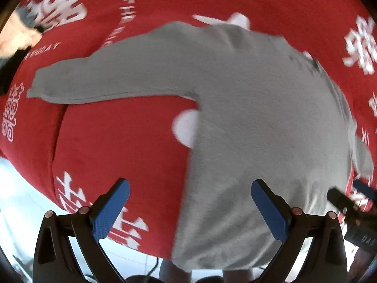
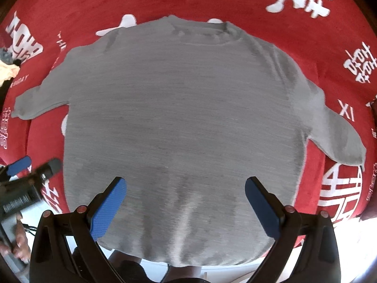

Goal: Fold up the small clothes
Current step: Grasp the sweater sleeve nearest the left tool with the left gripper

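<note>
Grey sweater [image 2: 179, 118] lies flat on the red cloth [image 2: 70, 7], which carries white printed characters. Collar at the far side of the sweater, hem at the near side, where it hangs slightly over the cloth's near edge. Both sleeves spread outward from the body: one runs out to the left [image 2: 40, 99], the other to the right and angles down toward the hem side [image 2: 339, 136]. Body mostly smooth; faint lengthwise creases near the hem.

Right gripper [image 2: 186, 200]: jaws spread wide, blue pads [image 2: 107, 208] facing each other, nothing between them. It hangs above the hem region of the sweater, roughly centred on the body. Contact with the fabric: cannot tell.

Left gripper [image 1: 190, 205]: jaws likewise wide apart, holding nothing. It sits over the sweater's left side edge near the hem; one pad is above red cloth, the other above grey fabric. Left wrist view is motion-blurred. From the right wrist view the left gripper [image 2: 26, 167] appears just beside the sweater's left edge, with a hand [image 2: 20, 243] on its handle.

Small pile of grey and pale fabric [image 2: 7, 66] sits well to the left of the sweater, at the cloth's edge
</note>
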`<control>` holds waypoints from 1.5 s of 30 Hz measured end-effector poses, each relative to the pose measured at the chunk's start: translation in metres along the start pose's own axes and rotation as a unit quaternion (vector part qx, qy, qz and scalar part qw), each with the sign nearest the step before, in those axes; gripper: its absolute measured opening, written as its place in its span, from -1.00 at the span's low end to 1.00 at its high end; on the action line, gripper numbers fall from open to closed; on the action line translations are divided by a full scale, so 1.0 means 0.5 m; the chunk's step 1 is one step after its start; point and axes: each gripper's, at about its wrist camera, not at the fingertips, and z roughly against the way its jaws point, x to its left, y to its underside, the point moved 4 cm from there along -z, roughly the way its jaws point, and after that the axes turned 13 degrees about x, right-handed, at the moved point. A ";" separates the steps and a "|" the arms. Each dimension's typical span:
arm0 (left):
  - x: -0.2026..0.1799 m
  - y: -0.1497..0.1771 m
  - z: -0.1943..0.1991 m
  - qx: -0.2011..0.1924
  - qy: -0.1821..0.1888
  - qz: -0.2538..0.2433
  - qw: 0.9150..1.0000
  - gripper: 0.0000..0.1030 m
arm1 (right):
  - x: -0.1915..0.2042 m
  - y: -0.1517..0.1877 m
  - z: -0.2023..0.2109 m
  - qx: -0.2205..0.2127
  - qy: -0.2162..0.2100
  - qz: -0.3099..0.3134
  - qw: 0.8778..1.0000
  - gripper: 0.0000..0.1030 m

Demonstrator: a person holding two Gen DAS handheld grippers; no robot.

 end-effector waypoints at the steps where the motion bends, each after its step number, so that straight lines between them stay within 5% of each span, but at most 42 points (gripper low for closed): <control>1: 0.029 -0.013 0.001 -0.002 0.013 0.015 1.000 1.00 | 0.013 -0.004 -0.003 0.001 -0.002 0.003 1.000 0.97; 5: 0.134 -0.060 0.005 -0.022 0.063 0.073 0.995 1.00 | 0.064 -0.017 -0.010 0.003 -0.002 0.024 1.000 0.97; 10: 0.306 -0.137 -0.005 -0.074 0.131 0.159 0.976 1.00 | 0.128 -0.032 -0.021 0.006 -0.001 0.052 0.999 0.97; 16: 0.474 -0.201 -0.080 -0.088 0.235 0.252 0.935 1.00 | 0.182 -0.048 -0.041 0.012 -0.004 0.069 0.998 0.97; 22: 0.502 -0.228 -0.131 -0.092 0.294 0.289 0.906 1.00 | 0.213 -0.060 -0.057 0.020 -0.004 0.076 0.997 0.97; 24: 0.496 -0.231 -0.128 -0.100 0.295 0.286 0.906 0.95 | 0.223 -0.065 -0.059 0.021 -0.004 0.081 0.997 0.97; 28: 0.479 -0.240 -0.125 -0.107 0.265 0.279 0.917 -0.01 | 0.244 -0.075 -0.057 0.017 -0.010 0.089 0.996 0.97; 29: 0.494 -0.237 -0.120 -0.111 0.265 0.278 0.917 -0.42 | 0.248 -0.075 -0.055 0.016 -0.013 0.091 0.996 0.97; 31: 0.492 -0.238 -0.116 -0.122 0.282 0.265 0.914 -0.83 | 0.254 -0.075 -0.050 0.013 -0.020 0.095 0.995 0.97; 37: 0.448 -0.237 -0.012 -0.196 0.247 0.189 0.930 -0.83 | 0.241 -0.070 -0.045 0.011 -0.046 0.085 0.995 0.97; 45: 0.232 -0.229 0.179 -0.264 0.274 0.047 0.923 -0.83 | 0.157 -0.049 -0.024 -0.004 -0.064 0.048 0.997 0.97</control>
